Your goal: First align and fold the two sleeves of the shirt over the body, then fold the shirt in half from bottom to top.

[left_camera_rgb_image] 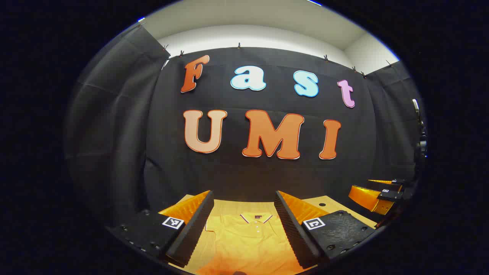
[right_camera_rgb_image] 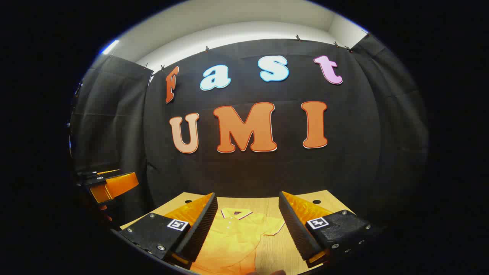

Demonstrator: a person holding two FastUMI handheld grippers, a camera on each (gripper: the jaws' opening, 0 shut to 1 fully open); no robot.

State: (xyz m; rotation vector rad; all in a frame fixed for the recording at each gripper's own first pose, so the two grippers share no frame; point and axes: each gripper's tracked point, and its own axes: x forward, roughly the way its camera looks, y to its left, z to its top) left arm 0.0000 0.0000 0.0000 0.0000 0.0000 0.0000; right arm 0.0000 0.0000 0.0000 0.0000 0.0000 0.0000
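A yellow polo shirt (left_camera_rgb_image: 248,240) lies flat on the wooden table (left_camera_rgb_image: 229,208), collar toward the far wall. In the left gripper view my left gripper (left_camera_rgb_image: 244,229) hovers above it, open, with the collar and button placket showing between its fingers. In the right gripper view the shirt (right_camera_rgb_image: 233,240) shows its collar and one short sleeve (right_camera_rgb_image: 273,227) spread to the right. My right gripper (right_camera_rgb_image: 246,233) is open above it, nothing between its fingers. The right gripper (left_camera_rgb_image: 376,196) also appears at the far right of the left gripper view, and the left gripper (right_camera_rgb_image: 110,185) at the left of the right gripper view.
The table's far edge meets the black cloth wall. Small round holes mark the tabletop near its back corners (left_camera_rgb_image: 322,204) (right_camera_rgb_image: 316,201). Bare wood lies on either side of the shirt.
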